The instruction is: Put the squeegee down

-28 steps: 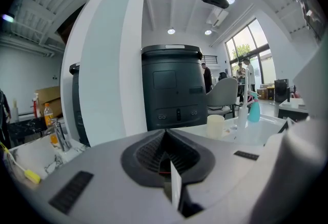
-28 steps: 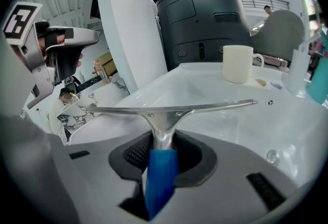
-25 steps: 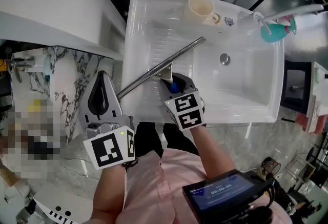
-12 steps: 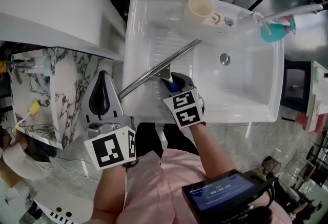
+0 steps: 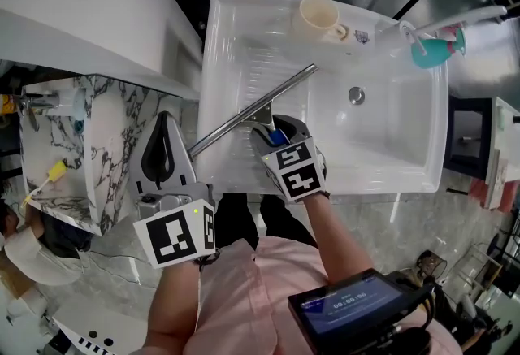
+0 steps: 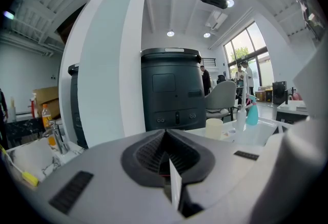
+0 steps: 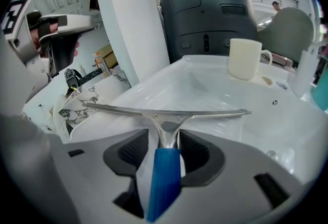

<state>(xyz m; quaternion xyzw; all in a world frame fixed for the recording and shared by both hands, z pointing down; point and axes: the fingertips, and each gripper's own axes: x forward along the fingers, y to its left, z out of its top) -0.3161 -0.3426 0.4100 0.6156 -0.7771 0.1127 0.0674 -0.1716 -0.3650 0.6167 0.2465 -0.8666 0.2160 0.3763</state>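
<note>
Squeegee (image 5: 252,111) in the head view lies slantwise over the ribbed left part of the sink (image 5: 390,142), and its near end reaches the left rim. The right gripper (image 5: 275,132) is at the handle; the left gripper (image 5: 165,127) waits outside the sink, beside the left rim. A cup (image 5: 318,14) and a spray bottle (image 5: 431,49) stand on the far rim, well apart from the squeegee.

From the left gripper view, this gripper (image 6: 165,133) has its 2 jaws together and empty. Nothing blocks it.

From the right gripper view, the jaws of the right gripper (image 7: 165,148) have just been opening. The blue handle (image 7: 164,177) is between them with a gap on both sides. I think a pad may catch the handle when the gripper pulls back and drag it. The blade (image 7: 164,113) could also slide on the smooth sink.
</note>
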